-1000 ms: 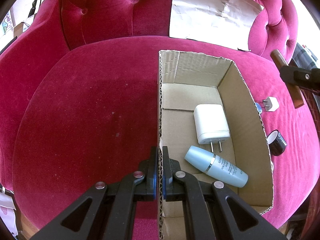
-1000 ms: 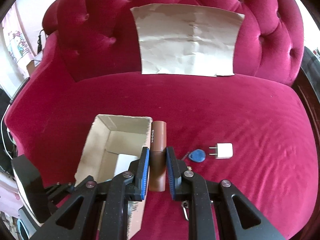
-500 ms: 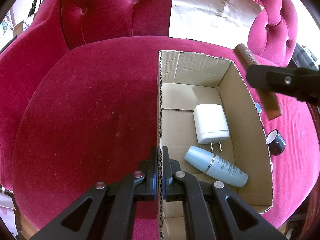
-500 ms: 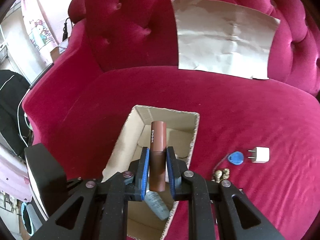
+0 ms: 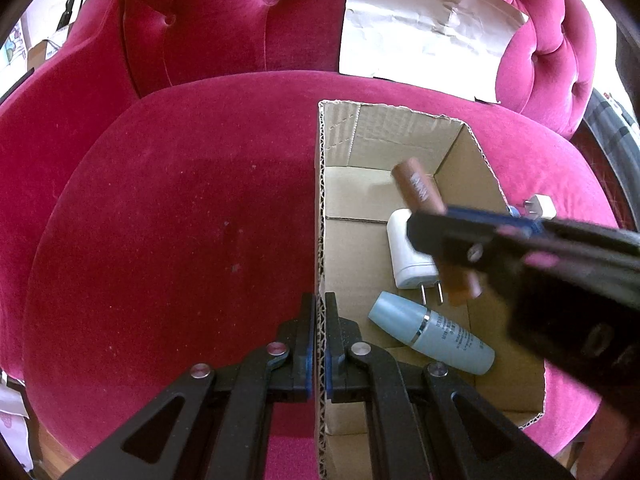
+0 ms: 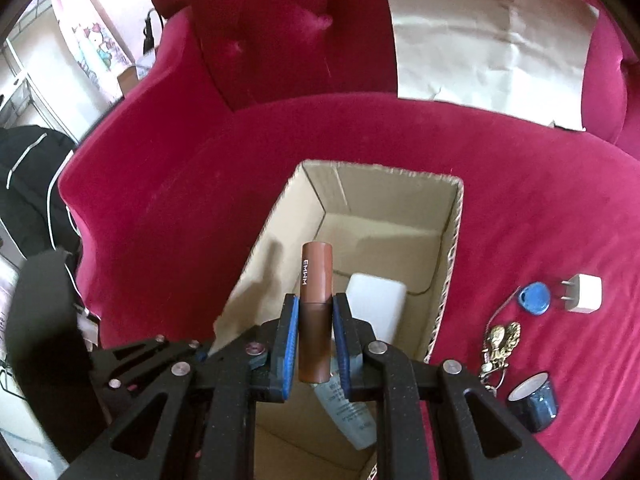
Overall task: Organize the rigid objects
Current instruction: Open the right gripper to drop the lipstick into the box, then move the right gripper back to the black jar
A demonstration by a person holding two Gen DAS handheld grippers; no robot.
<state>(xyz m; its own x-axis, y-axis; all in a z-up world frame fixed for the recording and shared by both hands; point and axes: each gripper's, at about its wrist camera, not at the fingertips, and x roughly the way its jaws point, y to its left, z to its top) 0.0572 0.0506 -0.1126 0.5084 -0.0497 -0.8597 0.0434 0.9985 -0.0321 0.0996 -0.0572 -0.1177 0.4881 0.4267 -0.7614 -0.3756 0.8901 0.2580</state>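
Note:
An open cardboard box [image 5: 404,128] [image 6: 450,248] sits on a red velvet seat. My left gripper [image 5: 319,312] is shut on the box's left wall. My right gripper [image 6: 315,312] is shut on a brown tube [image 6: 315,280] [image 5: 418,186] and hangs over the box's inside, above what lies there. On the box floor lie a white plug adapter [image 5: 402,248] [image 6: 378,300] and a pale blue bottle [image 5: 432,336] [image 6: 348,412], both partly hidden by the right gripper.
On the seat to the right of the box lie a small white plug [image 6: 584,294] [image 5: 540,208], a blue key fob [image 6: 534,298], a brass ornament on a ring [image 6: 500,340] and a dark blue cup [image 6: 534,402]. A crumpled paper sheet [image 5: 424,28] leans on the backrest.
My right gripper has carried the brown tube leftward and down, from beside the box's right wall to over its inside. The left gripper has stayed put on the box wall.

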